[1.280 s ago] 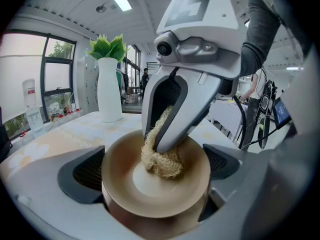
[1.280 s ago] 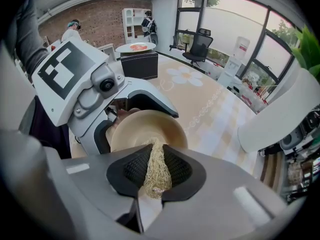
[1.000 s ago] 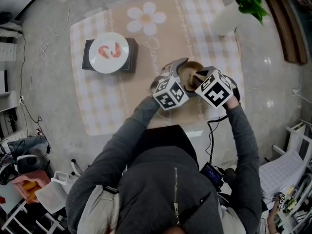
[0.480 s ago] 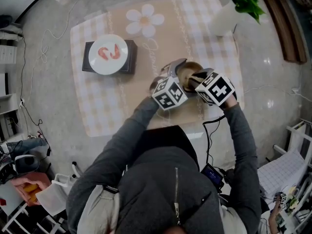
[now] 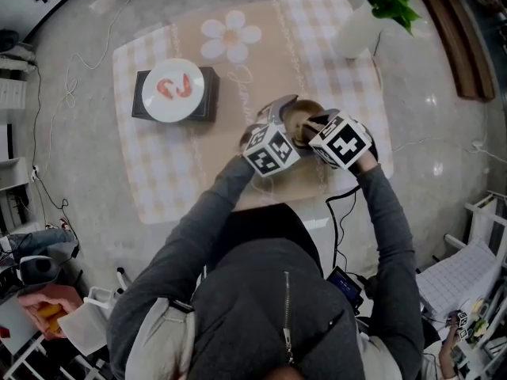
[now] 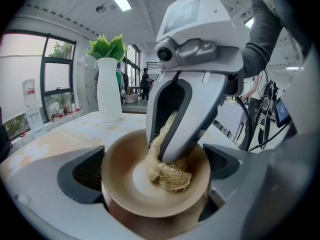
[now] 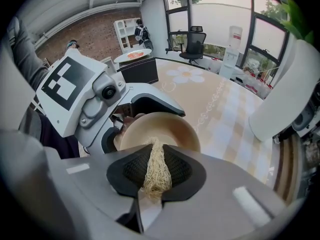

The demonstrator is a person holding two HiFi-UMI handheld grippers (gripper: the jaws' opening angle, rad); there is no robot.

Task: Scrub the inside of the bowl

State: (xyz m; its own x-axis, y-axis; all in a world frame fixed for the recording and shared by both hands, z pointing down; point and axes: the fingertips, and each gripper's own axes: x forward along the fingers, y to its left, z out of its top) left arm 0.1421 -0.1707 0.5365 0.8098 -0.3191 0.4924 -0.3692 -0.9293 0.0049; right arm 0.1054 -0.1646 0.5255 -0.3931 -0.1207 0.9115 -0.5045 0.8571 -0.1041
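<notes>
A tan bowl [image 6: 125, 184] sits clamped between the jaws of my left gripper [image 6: 152, 171], tilted toward its camera. My right gripper [image 7: 156, 176] is shut on a pale fibrous scrubber [image 7: 156, 171]. The scrubber [image 6: 167, 171] presses against the bowl's inner wall, right of centre. From the right gripper view the bowl [image 7: 155, 129] lies just beyond the jaws. In the head view the bowl [image 5: 303, 115] shows between the left gripper [image 5: 273, 137] and right gripper [image 5: 329, 137], above the table's near right part.
A white plate with red food [image 5: 171, 90] rests on a black box [image 5: 207, 105] at the table's left. A white vase with a green plant [image 5: 360, 22] stands at the far right corner. The checked tablecloth [image 5: 174, 172] has a flower print [image 5: 230, 38].
Both grippers and the bowl have drifted slightly left and away in the head view. The right gripper's cube has turned a little over the bowl.
</notes>
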